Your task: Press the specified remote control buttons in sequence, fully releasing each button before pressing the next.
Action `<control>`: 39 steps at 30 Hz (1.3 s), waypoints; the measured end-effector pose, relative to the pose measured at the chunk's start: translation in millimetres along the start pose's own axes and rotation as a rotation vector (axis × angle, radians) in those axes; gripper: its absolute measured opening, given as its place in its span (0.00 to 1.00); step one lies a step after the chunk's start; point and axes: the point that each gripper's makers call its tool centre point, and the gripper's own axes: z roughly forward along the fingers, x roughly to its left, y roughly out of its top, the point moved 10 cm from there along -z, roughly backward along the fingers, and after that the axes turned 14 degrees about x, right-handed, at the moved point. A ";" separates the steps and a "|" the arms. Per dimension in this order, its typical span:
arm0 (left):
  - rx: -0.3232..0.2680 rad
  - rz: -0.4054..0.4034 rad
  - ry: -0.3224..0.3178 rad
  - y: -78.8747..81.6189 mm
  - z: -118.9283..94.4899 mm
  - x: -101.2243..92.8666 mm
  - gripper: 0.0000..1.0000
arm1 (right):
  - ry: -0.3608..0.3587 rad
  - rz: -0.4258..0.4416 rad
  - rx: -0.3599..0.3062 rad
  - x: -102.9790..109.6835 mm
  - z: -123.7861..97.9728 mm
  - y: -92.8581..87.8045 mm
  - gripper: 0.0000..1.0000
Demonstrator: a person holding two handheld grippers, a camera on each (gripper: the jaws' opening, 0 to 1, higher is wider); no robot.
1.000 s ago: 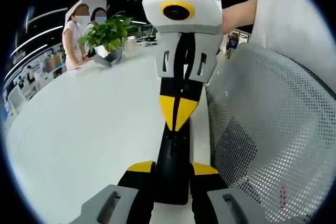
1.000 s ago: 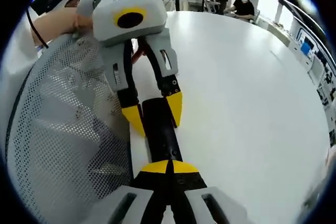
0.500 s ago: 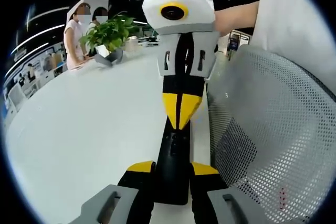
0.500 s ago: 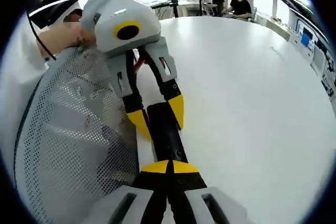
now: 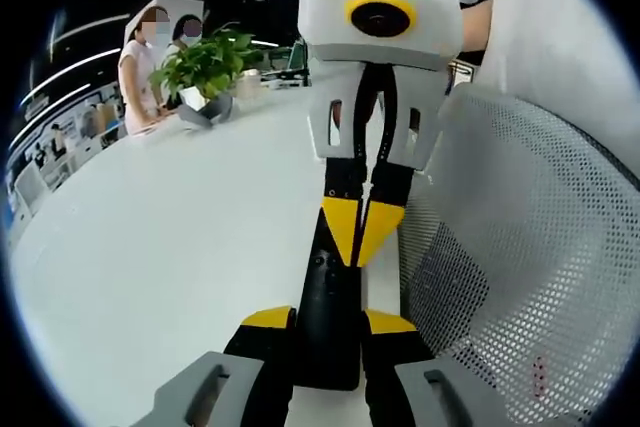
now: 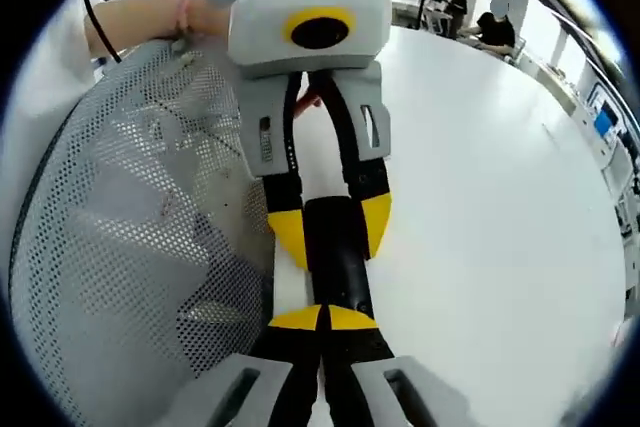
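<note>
The remote (image 5: 328, 322) lies lengthwise on the white bench (image 5: 150, 267), beside a mesh chair back (image 5: 510, 247) at 3 o'clock in the left gripper view. The left claw (image 5: 328, 322) clamps its near end, one yellow-tipped jaw on each side. The right claw (image 5: 360, 237), jaws closed together, points its tips down at the remote's face; whether they touch it is unclear. A potted plant (image 5: 205, 72) stands at 11 o'clock.

Opposed close views, sharing remote (image 5: 328, 322), table (image 6: 480, 207)
</note>
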 end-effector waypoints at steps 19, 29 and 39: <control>0.004 0.016 0.000 0.4 0.4 1.1 0.25 | -0.010 -0.011 -0.008 0.8 1.2 -1.7 0.00; -0.003 0.000 -0.003 0.5 0.0 1.4 0.25 | -0.056 0.010 -0.024 2.2 -2.5 -8.9 0.00; -0.001 0.000 -0.004 0.3 0.0 1.2 0.25 | -0.128 0.027 -0.072 3.1 -7.1 -10.6 0.00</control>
